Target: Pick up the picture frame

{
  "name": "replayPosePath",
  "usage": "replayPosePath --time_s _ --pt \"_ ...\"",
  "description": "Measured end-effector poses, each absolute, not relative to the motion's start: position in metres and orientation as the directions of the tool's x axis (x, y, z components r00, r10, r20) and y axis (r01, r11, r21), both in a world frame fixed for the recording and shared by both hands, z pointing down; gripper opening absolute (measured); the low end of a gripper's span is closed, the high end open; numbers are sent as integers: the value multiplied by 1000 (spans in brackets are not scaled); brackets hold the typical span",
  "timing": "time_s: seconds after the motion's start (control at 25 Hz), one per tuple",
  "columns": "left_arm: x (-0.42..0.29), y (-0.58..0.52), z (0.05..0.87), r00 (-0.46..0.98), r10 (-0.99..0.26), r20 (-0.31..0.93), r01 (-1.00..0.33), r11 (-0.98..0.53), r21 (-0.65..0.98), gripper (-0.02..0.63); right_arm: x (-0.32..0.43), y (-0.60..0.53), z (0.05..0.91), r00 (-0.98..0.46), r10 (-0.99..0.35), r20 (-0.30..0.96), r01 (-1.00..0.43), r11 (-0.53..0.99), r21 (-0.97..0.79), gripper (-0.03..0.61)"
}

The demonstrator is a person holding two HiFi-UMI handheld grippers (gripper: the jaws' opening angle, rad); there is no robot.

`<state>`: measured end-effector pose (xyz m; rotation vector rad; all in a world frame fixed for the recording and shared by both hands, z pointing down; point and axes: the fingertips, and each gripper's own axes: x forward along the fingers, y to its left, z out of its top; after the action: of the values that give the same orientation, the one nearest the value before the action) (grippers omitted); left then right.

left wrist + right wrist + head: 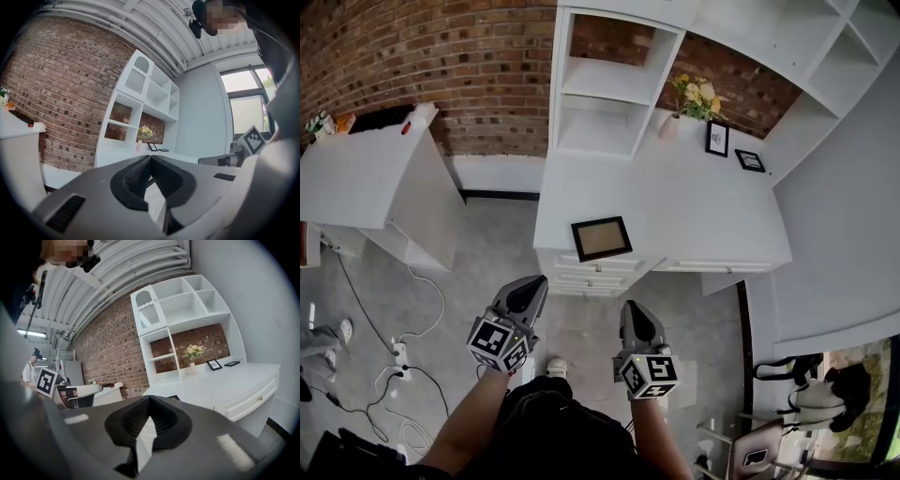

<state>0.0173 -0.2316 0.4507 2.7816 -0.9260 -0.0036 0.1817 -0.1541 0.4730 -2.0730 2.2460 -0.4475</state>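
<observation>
Head view: the left gripper [535,282] and right gripper [629,307] are held side by side above the floor, both pointing at a white desk [694,220]. The picture frame [601,238], dark-edged with a tan panel, lies flat on the desktop close to its front edge. It is ahead of both sets of tips and between their lines, somewhat nearer the right one, and apart from both.

In the gripper views each pair of jaws is pressed together at the tips with nothing between them: the left gripper [150,159] and right gripper [149,398] are both empty. A dark sliver just above the right jaws is probably the frame's near edge [174,397], though too little shows to be sure.

Two smaller frames [732,148] and a vase of flowers [686,105] sit far beyond the tips, against the brick wall.

This looks like the reach, with no grasp begun. The next move calls for closing the gap to the desk, parting one pair of jaws, and taking the frame by an edge, since it lies flat.
</observation>
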Motion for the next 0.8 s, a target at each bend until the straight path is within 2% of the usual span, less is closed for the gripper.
replayPosePath --time_s 0.8 --pt "31 -250 496 806 -579 125 -591 -770 240 6 159 -202 520 -183 -956 229 -889 62 -454 5"
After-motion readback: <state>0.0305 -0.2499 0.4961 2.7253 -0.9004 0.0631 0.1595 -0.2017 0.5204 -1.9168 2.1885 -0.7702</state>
